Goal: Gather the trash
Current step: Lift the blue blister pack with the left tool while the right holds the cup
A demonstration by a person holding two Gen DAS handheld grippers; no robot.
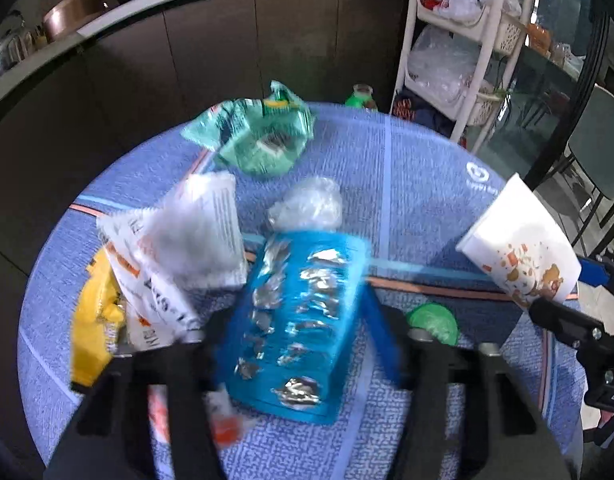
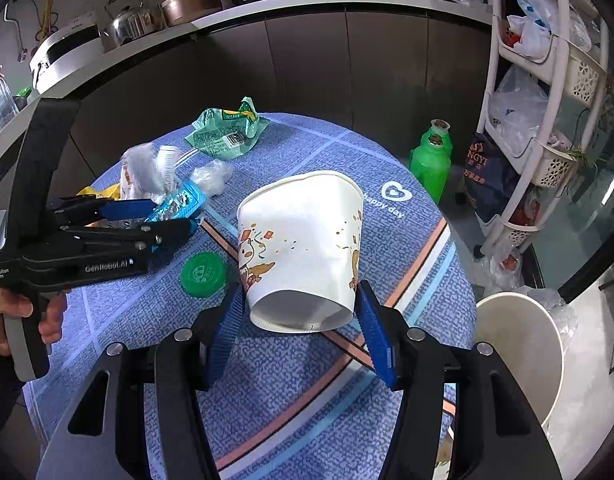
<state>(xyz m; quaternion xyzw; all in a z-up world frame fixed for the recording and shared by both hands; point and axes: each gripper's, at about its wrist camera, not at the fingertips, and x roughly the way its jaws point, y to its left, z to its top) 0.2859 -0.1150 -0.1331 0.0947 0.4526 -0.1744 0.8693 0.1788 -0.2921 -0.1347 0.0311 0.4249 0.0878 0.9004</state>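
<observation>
A blue blister pack (image 1: 303,320) with torn foil lies between the fingers of my left gripper (image 1: 293,312), which is shut on it just above the blue tablecloth (image 1: 419,208). The right wrist view shows that same gripper (image 2: 175,216) from the side, the pack (image 2: 179,200) sticking out past its tips. My right gripper (image 2: 299,292) is shut on a white paper cup (image 2: 303,240) with cartoon prints, held on its side above the table, bottom toward the camera. In the left wrist view the cup (image 1: 519,248) hangs at the right.
Still on the cloth: a green wrapper (image 2: 227,132), crumpled clear plastic (image 2: 213,176), a white packet (image 1: 179,240), a yellow packet (image 1: 95,320) and a green lid (image 2: 203,274). A white bin (image 2: 519,352) stands right of the table. Green bottles (image 2: 431,160) and a shelf rack (image 2: 547,80) stand behind.
</observation>
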